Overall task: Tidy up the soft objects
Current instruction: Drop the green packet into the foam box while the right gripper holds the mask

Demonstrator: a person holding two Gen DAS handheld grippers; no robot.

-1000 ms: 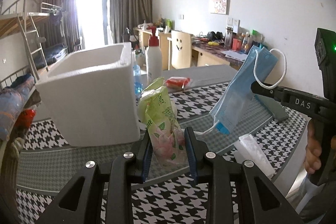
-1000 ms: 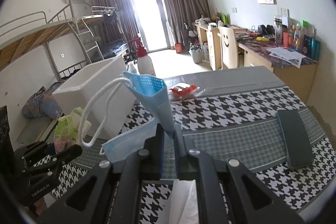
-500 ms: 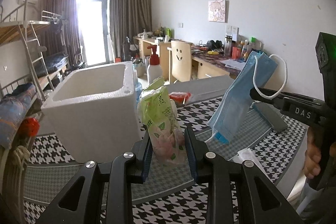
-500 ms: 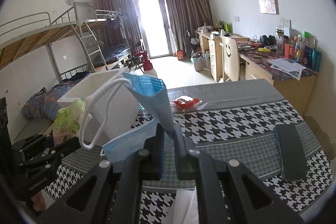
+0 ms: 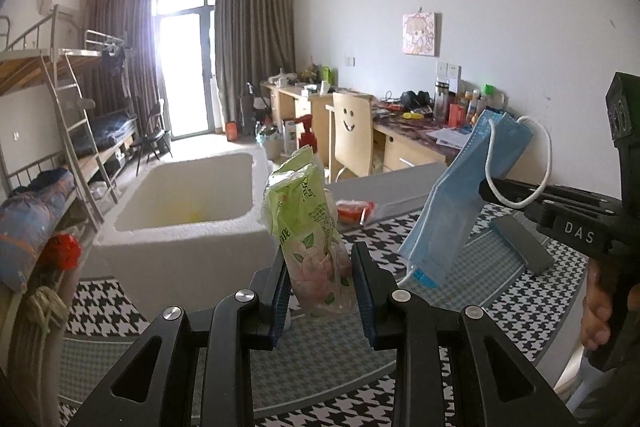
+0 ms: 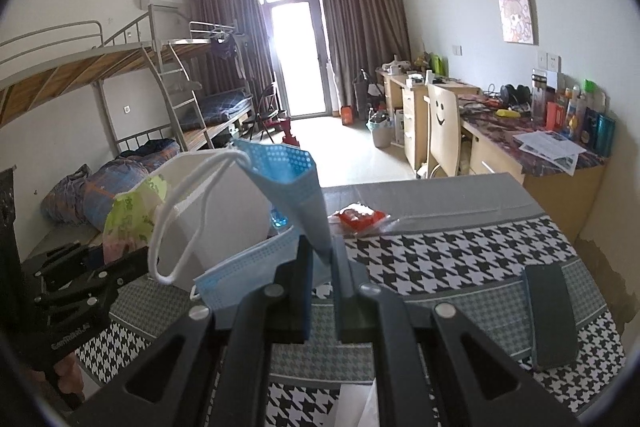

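I've L gripper (image 5: 320, 279) pinching tissue pack (image 5: 308, 227), R gripper (image 6: 322, 259) pinching mask (image 6: 280, 195); foam box (image 5: 192, 227) at L's 11 o'clock, L nearer.

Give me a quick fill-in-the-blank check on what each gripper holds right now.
1. The left gripper is shut on a ____ packet.
2. The right gripper pinches a blue face ____.
3. The foam box is open at its ____.

Missing words: green; mask; top.

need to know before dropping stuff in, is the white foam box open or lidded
Open: the white foam box has no lid, its hollow inside showing.
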